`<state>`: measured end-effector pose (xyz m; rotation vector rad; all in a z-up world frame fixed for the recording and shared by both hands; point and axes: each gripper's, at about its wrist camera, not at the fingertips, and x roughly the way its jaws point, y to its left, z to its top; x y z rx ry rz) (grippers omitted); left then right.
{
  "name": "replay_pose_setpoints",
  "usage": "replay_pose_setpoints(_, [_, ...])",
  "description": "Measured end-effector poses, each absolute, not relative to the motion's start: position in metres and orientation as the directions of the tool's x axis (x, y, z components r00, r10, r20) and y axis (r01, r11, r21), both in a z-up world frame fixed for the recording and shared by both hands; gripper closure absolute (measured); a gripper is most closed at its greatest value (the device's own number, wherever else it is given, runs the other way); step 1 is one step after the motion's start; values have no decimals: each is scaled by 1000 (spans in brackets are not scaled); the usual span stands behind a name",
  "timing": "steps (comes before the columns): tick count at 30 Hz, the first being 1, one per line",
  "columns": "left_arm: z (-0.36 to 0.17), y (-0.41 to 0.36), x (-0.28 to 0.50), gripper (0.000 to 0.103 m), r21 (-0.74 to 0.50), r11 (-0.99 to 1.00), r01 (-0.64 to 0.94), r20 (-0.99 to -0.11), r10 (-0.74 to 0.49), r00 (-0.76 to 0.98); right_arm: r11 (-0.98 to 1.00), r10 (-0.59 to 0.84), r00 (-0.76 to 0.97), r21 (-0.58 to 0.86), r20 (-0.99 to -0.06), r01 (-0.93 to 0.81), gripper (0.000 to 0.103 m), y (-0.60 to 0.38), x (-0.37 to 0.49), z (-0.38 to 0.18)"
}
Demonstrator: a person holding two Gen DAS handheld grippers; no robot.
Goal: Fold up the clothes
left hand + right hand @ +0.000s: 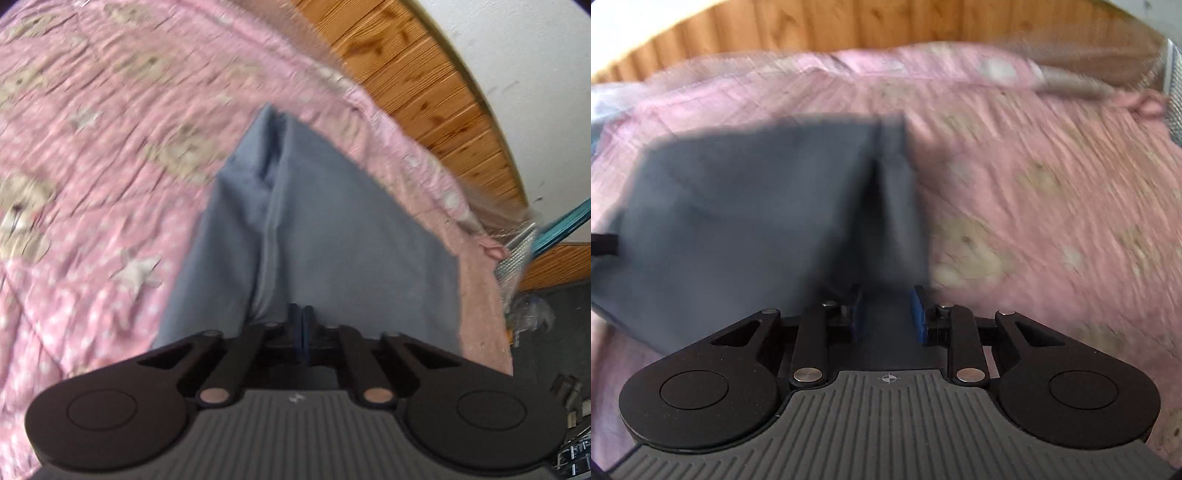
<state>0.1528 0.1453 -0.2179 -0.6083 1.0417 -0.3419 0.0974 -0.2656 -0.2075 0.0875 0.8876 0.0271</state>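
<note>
Left hand-held gripper (301,325) pinches grey garment (314,229); right hand-held gripper (888,314) gapes around it.

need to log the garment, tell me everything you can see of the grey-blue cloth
The grey-blue cloth is plain, soft-looking fabric with no print. It lies over the pink star-patterned bedspread, creased, with a long fold running up its middle. The left gripper is shut on its near edge. In the right view the cloth looks darker and blurred, with an upright fold; the right gripper stands open, cloth between its fingers. What garment it is cannot be told.
</note>
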Motion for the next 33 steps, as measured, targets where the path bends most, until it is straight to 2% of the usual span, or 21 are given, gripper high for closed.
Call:
replay_pose_setpoints(2, [-202, 147, 149, 94, -630, 776, -15, -678, -540, 499, 988, 84, 632, 145, -770, 45, 75, -284, 94, -198])
replay_pose_setpoints(3, [-193, 148, 148, 84, -636, 771, -8, -664, -543, 514, 985, 95, 634, 163, -768, 50, 77, -287, 97, -191])
replay_pose_setpoints(4, [-184, 149, 148, 79, -647, 762, 6, -643, -550, 532, 986, 108, 648, 162, -754, 25, 77, -283, 106, -184])
replay_pose_setpoints(6, [-167, 147, 165, 74, -653, 757, 38, -610, -554, 567, 987, 134, 673, 159, -727, -25, 77, -274, 124, -170])
replay_pose_setpoints(9, [-160, 142, 207, 74, -616, 786, 54, -614, -522, 592, 984, 176, 708, 151, -684, -100, 77, -260, 151, -150])
replay_pose_setpoints(12, [-176, 134, 253, 74, -564, 826, 11, -682, -472, 558, 976, 216, 727, 134, -652, -170, 77, -247, 180, -134])
replay_pose_setpoints(14, [-200, 135, 269, 74, -519, 855, -22, -751, -443, 489, 979, 198, 667, 105, -718, -177, 77, -249, 200, -160])
replay_pose_setpoints(15, [-205, 138, 267, 75, -523, 851, -34, -755, -445, 481, 980, 182, 630, 90, -755, -176, 81, -252, 208, -176])
replay_pose_setpoints(17, [-197, 143, 255, 78, -521, 852, -53, -754, -431, 495, 979, 190, 615, 96, -765, -183, 81, -262, 211, -185])
replay_pose_setpoints(19, [-175, 146, 224, 69, -527, 850, -17, -717, -433, 547, 983, 175, 644, 97, -744, -155, 76, -269, 197, -168])
replay_pose_setpoints(22, [-160, 147, 169, 60, -591, 806, 29, -655, -501, 566, 958, 286, 706, 182, -648, -222, 76, -267, 151, -132])
replay_pose_setpoints(24, [-173, 146, 143, 60, -580, 815, 3, -683, -488, 543, 924, 379, 677, 222, -631, -310, 77, -254, 123, -133])
replay_pose_setpoints(25, [-182, 147, 134, 62, -572, 820, -23, -704, -476, 527, 916, 393, 649, 214, -652, -340, 77, -248, 116, -144])
replay_pose_setpoints(26, [-196, 150, 131, 68, -562, 825, -64, -730, -458, 507, 917, 380, 615, 195, -691, -348, 77, -245, 111, -161])
replay_pose_setpoints(27, [-205, 154, 128, 81, -569, 816, -103, -738, -452, 501, 925, 351, 591, 173, -726, -337, 76, -244, 108, -179])
replay_pose_setpoints(28, [-210, 160, 126, 83, -596, 791, -139, -728, -459, 510, 945, 306, 590, 164, -747, -282, 73, -253, 108, -193])
replay_pose_setpoints(29, [-209, 164, 124, 82, -613, 774, -157, -716, -460, 526, 956, 289, 596, 199, -749, -213, 75, -266, 108, -198])
replay_pose_setpoints(30, [-203, 167, 121, 77, -622, 767, -156, -700, -456, 549, 963, 267, 603, 226, -752, -145, 87, -279, 108, -200])
replay_pose_setpoints(31, [-197, 169, 119, 64, -631, 761, -155, -685, -451, 572, 965, 251, 615, 241, -748, -101, 86, -285, 106, -192])
replay_pose_setpoints(33, [-196, 171, 117, 55, -627, 764, -153, -681, -442, 584, 952, 278, 661, 290, -697, -96, 85, -286, 93, -172])
